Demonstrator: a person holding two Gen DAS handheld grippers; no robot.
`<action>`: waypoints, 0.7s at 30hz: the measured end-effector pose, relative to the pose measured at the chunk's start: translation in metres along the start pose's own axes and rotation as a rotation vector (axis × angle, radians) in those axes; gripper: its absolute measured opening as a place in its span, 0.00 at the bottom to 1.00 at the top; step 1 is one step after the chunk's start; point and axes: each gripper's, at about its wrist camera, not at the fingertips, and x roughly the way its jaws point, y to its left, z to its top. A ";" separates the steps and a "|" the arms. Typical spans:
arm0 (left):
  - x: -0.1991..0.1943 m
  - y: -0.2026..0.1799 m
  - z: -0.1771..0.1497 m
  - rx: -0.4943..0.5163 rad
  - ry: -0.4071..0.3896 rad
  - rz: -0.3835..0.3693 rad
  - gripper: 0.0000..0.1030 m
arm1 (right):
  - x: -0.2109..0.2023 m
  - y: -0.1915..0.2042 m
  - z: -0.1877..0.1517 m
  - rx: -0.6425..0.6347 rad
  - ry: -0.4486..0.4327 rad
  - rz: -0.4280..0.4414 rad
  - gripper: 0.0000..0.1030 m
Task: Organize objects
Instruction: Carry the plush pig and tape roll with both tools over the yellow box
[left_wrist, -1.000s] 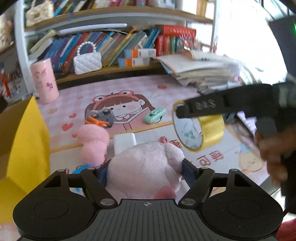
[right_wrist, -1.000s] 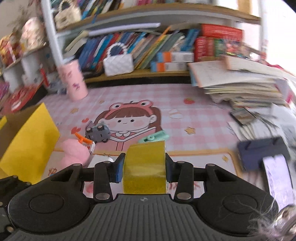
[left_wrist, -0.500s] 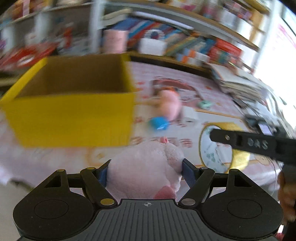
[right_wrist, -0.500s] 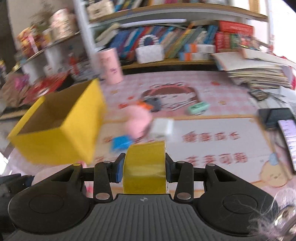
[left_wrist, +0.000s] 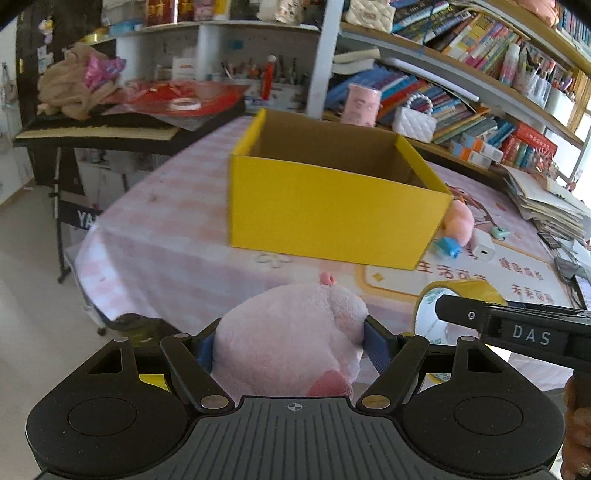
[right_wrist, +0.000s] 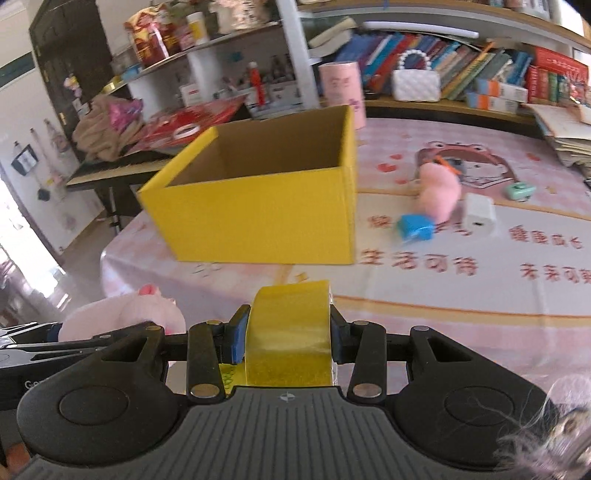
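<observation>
Left gripper (left_wrist: 291, 339): fingers spread moderately wide and pressed into both flanks of a pink plush toy (left_wrist: 291, 332), which fills the gap between the blue pads and bulges past them; toy is held off the table, in front of the yellow cardboard box (left_wrist: 332, 206). Right gripper (right_wrist: 286, 332): fingers set narrower, clamped on the two flat faces of a roll of yellow tape (right_wrist: 288, 332), roll standing on edge with its outer band facing the camera. In the left wrist view the same tape roll (left_wrist: 428, 310) shows side-on, white core visible, with the right gripper's finger across it, just right of the plush. Box sits open-topped on the pink checked tablecloth (right_wrist: 424, 295); nothing can be made out inside it. Right of the box, on the table: a second pink plush (right_wrist: 439, 188), a small blue object (right_wrist: 415, 227) touching or just beside it, a white block (right_wrist: 478, 214), and a mint-green item (right_wrist: 521, 191) further right. A pink cylinder (right_wrist: 341, 86) stands behind the box, near a white quilted handbag (right_wrist: 415, 83) on the bookshelf.
</observation>
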 end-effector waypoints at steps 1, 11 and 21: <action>-0.002 0.004 -0.001 0.000 -0.005 0.002 0.74 | 0.000 0.006 -0.002 -0.002 0.000 0.004 0.38; -0.014 0.031 -0.001 0.004 -0.048 -0.024 0.74 | 0.000 0.042 -0.007 -0.018 -0.005 -0.007 0.38; -0.018 0.038 0.000 0.007 -0.076 -0.053 0.74 | -0.002 0.053 -0.006 -0.033 -0.015 -0.031 0.38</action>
